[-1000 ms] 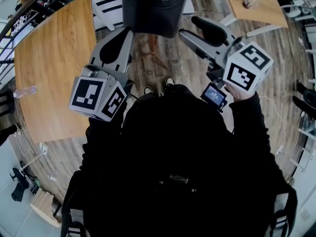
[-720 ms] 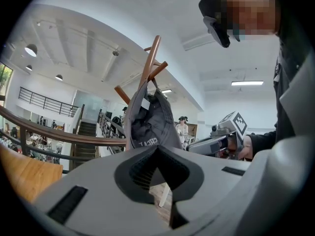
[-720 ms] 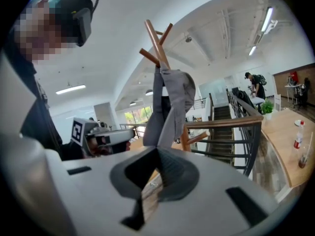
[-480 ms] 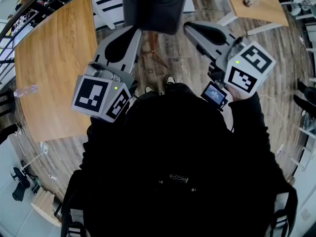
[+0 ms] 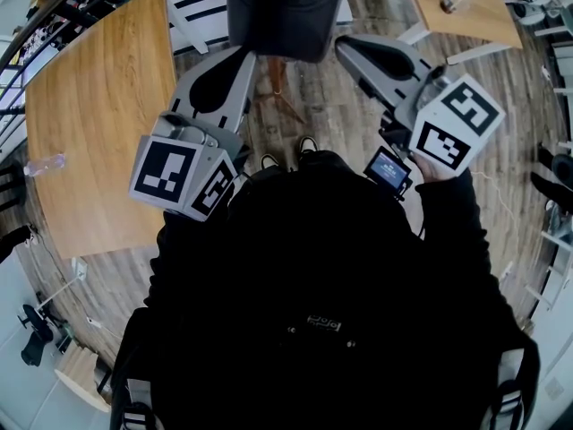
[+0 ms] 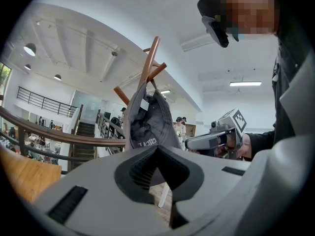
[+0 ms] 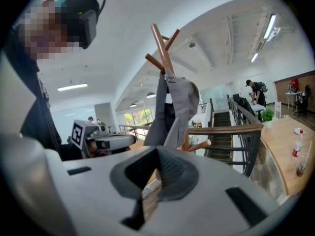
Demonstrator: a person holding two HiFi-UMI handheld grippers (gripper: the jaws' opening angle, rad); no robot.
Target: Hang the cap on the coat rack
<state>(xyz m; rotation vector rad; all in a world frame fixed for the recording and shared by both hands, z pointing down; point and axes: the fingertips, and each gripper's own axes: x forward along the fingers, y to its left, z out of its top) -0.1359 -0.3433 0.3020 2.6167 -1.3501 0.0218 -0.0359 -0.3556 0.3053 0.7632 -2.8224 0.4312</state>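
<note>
Two claws point toward a dark grey cap (image 5: 282, 12) that hangs on the wooden coat rack (image 6: 150, 65), hooked near the rack's top with its crown drooping below. The left claw (image 6: 157, 149) has its jaws pressed together with nothing between them. Its tip sits just beside the cap's lower edge, and whether it touches the cloth cannot be told. The right claw (image 7: 157, 149) is also closed and empty, a little apart from the cap on the other side. In the head view the cap sits at the top of the frame between both tips, above a wooden floor (image 5: 304, 106), with a wooden desk (image 5: 89, 133) off to the left. The cap looks hung, so the step in hand is probably drawing away. Done well, that means pulling both claws straight back and slightly down. The tips should keep clear of the brim so nothing snags and lifts the cap off the rack.
</note>
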